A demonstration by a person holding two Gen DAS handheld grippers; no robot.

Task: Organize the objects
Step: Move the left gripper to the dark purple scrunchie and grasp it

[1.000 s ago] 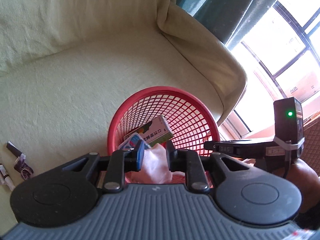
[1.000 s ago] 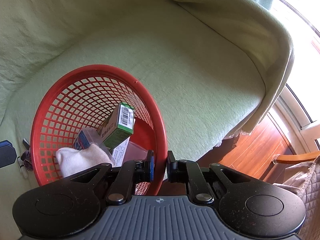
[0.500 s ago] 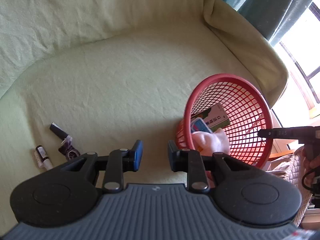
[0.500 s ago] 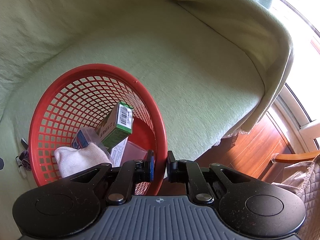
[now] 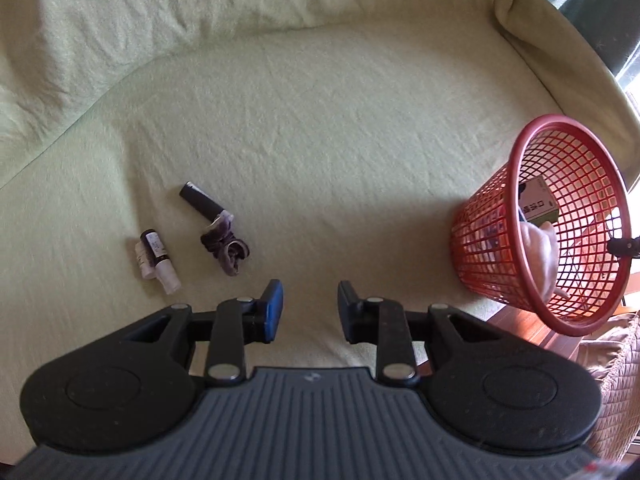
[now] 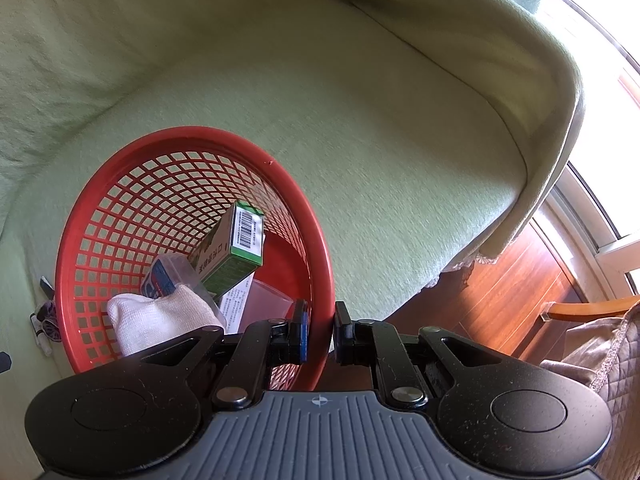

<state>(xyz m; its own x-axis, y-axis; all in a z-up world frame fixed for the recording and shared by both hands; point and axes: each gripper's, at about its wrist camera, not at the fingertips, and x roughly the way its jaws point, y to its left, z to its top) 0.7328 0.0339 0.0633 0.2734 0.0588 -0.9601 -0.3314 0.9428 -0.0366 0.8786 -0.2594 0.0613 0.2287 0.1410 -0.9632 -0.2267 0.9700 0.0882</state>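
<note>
On the left of the left wrist view, a few small things lie loose on the sofa seat, which is draped in a pale green cover. Farthest left is a pair of small vials with dark bodies and white ends, lying touching side by side. Just to their right is a dark hair tie, bunched up, and touching its upper end a slim black tube that lies slanted. The left tongs hang over bare cover near these items, released with nothing between them; their jaws have just been opening. At the far right edge of that view stands the red mesh basket, tipped toward the camera.

In the right wrist view the basket's rim passes between the right tongs, which are clenched on it, one pad inside and one outside. Inside the basket lie a folded white cloth, a small blue-labelled packet partly under it, and a green carton with a barcode, leaning on the mesh wall. Right of the sofa's arm a wooden floor shows.
</note>
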